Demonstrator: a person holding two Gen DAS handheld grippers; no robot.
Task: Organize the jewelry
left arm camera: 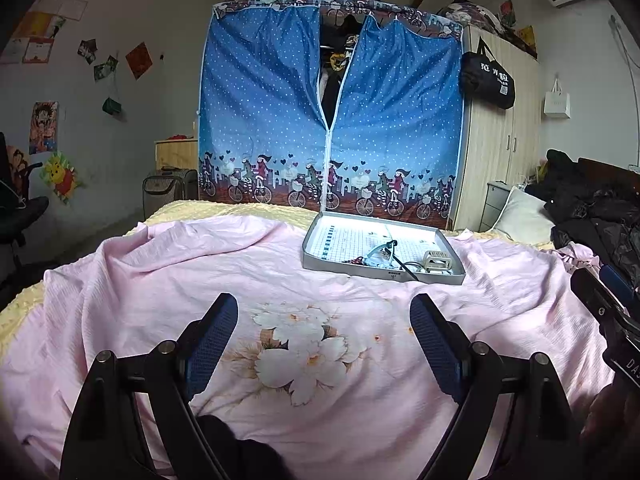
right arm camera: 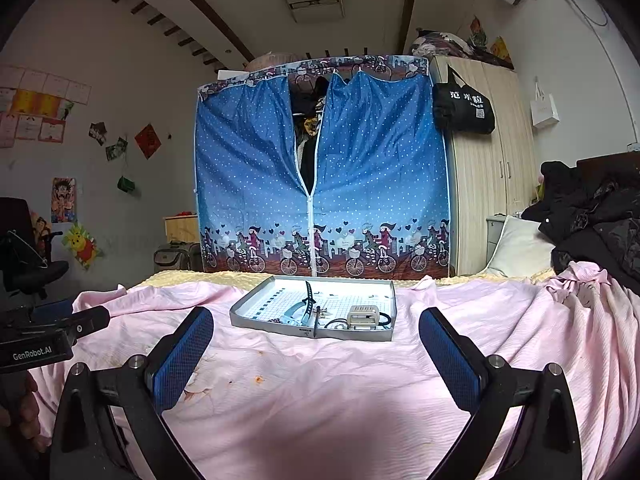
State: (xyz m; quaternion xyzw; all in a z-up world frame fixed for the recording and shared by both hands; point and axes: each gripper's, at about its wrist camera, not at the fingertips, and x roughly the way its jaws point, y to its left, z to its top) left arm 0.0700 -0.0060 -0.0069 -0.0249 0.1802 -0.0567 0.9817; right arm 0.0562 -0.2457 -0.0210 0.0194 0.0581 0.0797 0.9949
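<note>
A shallow grey tray point(right arm camera: 390, 316) with a pale gridded floor lay on the pink sheet point(right arm camera: 320, 392) of the bed, near its far edge and well ahead of both grippers. Its contents were bunched along the near wall: a beige watch point(right arm camera: 363, 317) with a squarish case, a light-blue curved strap point(right arm camera: 294, 312), a dark toothed band point(right arm camera: 309, 296) standing nearly upright, a black loop point(right arm camera: 386, 319) just right of the watch, and a tangle of small pieces too fine to tell apart.

The right wrist view showed the tray head-on and low, so the upright band and the strap read clearly. The left wrist view saw the tray point(left arm camera: 316, 248) from the left, with the watch point(left arm camera: 438, 261) in its near right corner and the rest as a muddle. Only the left view showed the white flower print point(left arm camera: 300, 352) on the sheet; only the right showed orange stains point(right arm camera: 258, 379).

There was one tray and one watch. Two grippers were in use: the left gripper point(left arm camera: 324, 338) and the right gripper point(right arm camera: 316, 354) each hung above the sheet with jaws spread wide, holding nothing. Each appeared at the edge of the other's view.

Behind the bed stood a blue dotted fabric wardrobe point(right arm camera: 320, 168), half unzipped.
</note>
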